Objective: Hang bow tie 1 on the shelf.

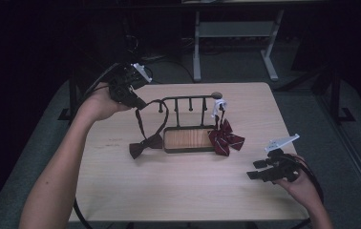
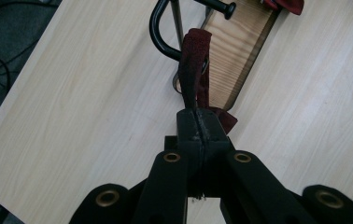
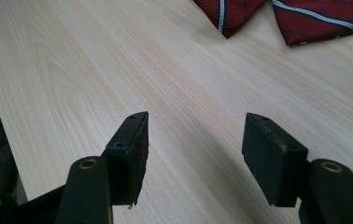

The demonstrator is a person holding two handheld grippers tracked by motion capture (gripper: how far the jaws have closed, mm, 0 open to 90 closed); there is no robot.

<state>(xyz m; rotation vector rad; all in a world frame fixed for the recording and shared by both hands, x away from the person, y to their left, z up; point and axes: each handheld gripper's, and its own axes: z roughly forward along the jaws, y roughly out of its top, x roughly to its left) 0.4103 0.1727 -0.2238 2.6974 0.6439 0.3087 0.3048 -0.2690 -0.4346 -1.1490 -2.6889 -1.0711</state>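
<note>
Currently your left gripper pinches the dark maroon bow tie's strap, looped over the black metal rack, bow hanging below; your right gripper rests spread, well apart

I count two bow ties: one dark maroon bow tie and one red striped bow tie. There is one black rack, one table, and my two grippers, the left gripper and the right gripper.
</note>
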